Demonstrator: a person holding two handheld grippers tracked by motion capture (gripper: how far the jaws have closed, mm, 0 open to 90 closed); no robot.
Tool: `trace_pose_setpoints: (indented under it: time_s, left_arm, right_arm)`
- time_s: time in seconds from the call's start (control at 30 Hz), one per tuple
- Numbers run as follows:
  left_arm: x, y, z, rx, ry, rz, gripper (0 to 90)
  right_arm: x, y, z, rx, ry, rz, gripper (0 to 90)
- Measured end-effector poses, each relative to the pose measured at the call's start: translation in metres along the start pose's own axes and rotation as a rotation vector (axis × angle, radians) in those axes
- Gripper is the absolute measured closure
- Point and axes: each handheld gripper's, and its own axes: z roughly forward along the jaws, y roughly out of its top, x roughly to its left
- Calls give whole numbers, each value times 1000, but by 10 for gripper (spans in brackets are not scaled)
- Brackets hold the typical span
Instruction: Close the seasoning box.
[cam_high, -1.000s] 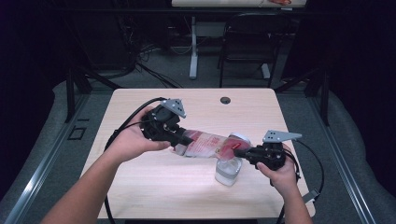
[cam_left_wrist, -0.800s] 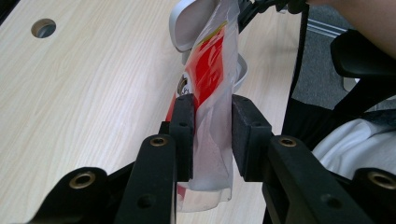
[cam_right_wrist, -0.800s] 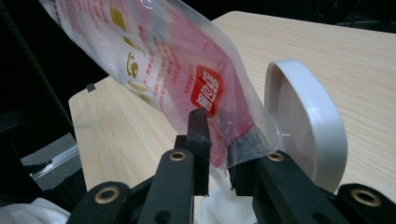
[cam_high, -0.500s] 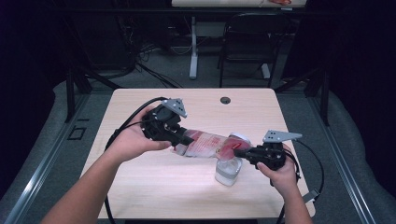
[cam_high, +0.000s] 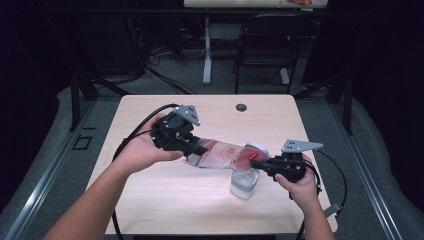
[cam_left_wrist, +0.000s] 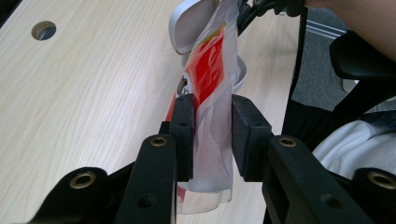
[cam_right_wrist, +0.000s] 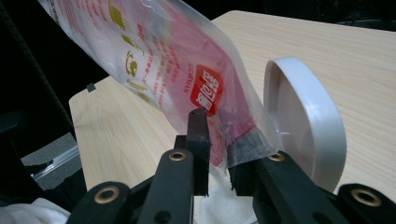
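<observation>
Nothing has moved since the earlier frame. The jar (cam_high: 245, 182) is seen near right on the worktop (cam_high: 150, 210). Above it, the bag (cam_high: 225, 156) is held level, clamped at its right end by the right tool (cam_high: 256, 162) and at its left by the left tool (cam_high: 196, 147).

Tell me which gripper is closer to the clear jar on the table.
Right. The right gripper holds the pouch end directly over the jar, beside its open white lid. The left gripper grips the pouch's other end, farther off.
</observation>
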Motion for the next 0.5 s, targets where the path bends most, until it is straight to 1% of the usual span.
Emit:
trace_pose_setpoints:
  time_s: [0.5]
  left_arm:
    - [0, 0, 0, -3, 1, 2, 725]
  right_arm:
    - [0, 0, 0, 2, -2, -1, 810]
